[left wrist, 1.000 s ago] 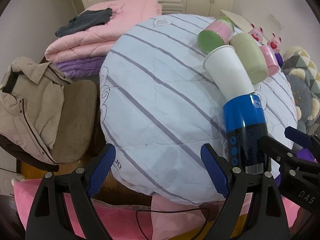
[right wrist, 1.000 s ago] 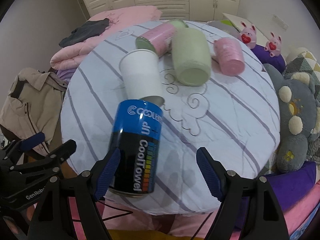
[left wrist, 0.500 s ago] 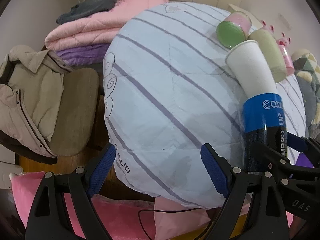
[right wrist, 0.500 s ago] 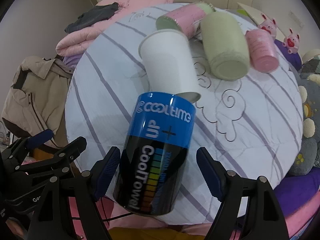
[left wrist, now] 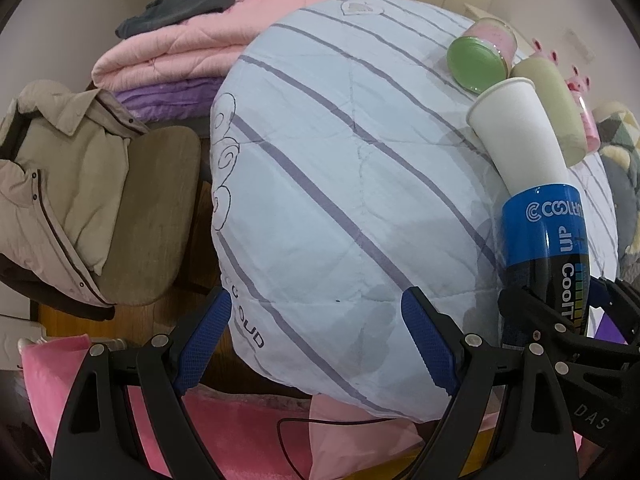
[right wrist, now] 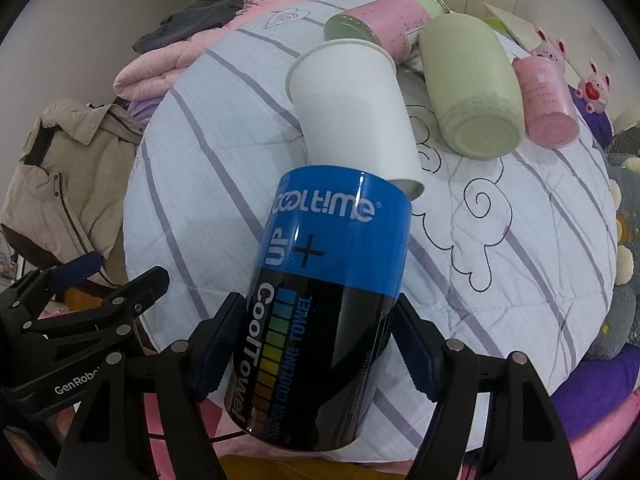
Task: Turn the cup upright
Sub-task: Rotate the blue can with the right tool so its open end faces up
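Note:
A blue and black "CoolTowel" cup point(right wrist: 320, 304) lies on its side on the striped round cushion point(right wrist: 500, 280); it also shows in the left wrist view point(left wrist: 548, 256). My right gripper point(right wrist: 316, 344) has both fingers against the cup's sides, shut on it. A white paper cup point(right wrist: 352, 112) lies on its side just beyond it, touching its far end. My left gripper point(left wrist: 316, 340) is open and empty over the cushion's near left edge point(left wrist: 320, 200).
A pale green cup point(right wrist: 472, 92), a pink cup point(right wrist: 548, 104) and a pink jar with a green lid point(right wrist: 384, 24) lie on their sides at the back. Folded pink quilts point(left wrist: 224, 44), a beige jacket point(left wrist: 60, 172) on a chair, plush toys right.
My right gripper has moved forward around the blue and black cup and closed on its sides. My left gripper has stayed open, its view shifting slightly left.

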